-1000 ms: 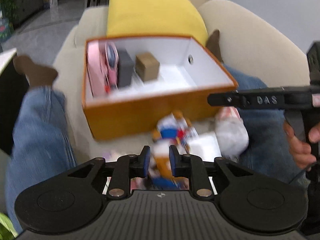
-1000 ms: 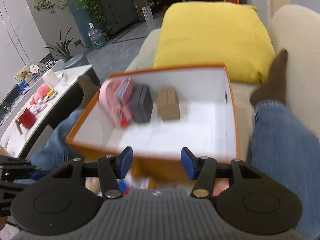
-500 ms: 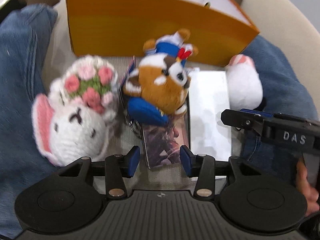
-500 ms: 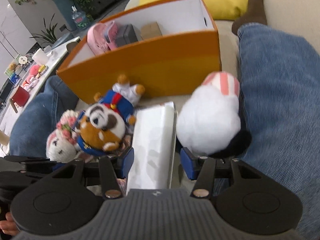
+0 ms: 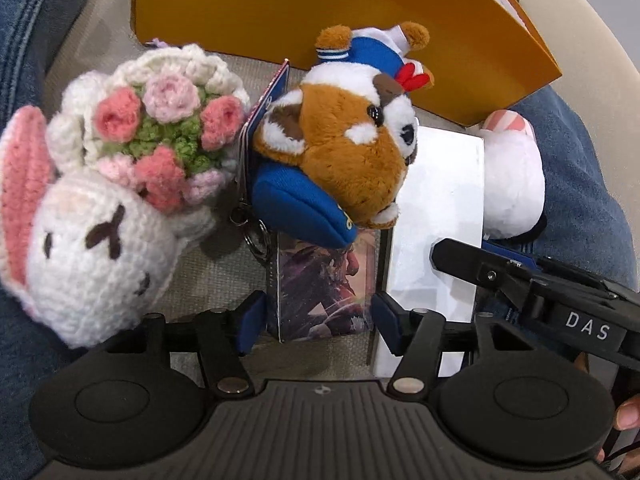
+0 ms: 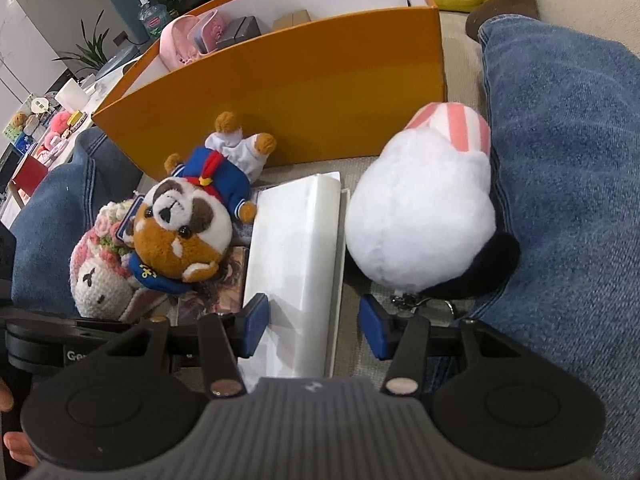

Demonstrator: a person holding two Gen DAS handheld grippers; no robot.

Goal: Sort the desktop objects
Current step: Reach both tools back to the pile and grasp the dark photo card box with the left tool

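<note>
On the sofa seat lie a crocheted white bunny with a flower bouquet (image 5: pixel 108 200), a brown plush raccoon in a blue sailor suit (image 5: pixel 340 144), a picture card (image 5: pixel 324 284), a white flat box (image 5: pixel 436 224) and a white plush with pink stripes (image 5: pixel 514 184). My left gripper (image 5: pixel 318 320) is open, its fingers on either side of the card's near end. My right gripper (image 6: pixel 314 324) is open, straddling the near end of the white box (image 6: pixel 296 256); the white plush (image 6: pixel 420 216) lies right of it and the raccoon (image 6: pixel 184 232) left.
An orange box (image 6: pixel 304 80) stands just behind the toys, holding a pink case (image 6: pixel 180 40), a grey block (image 6: pixel 240 30) and a brown box. Jeans-clad legs (image 6: pixel 560 160) flank the pile on both sides. A yellow cushion lies behind the box.
Both grippers have come down from over the orange box to the pile in front of it. The left gripper, nearly shut a second ago, has opened around the card.
</note>
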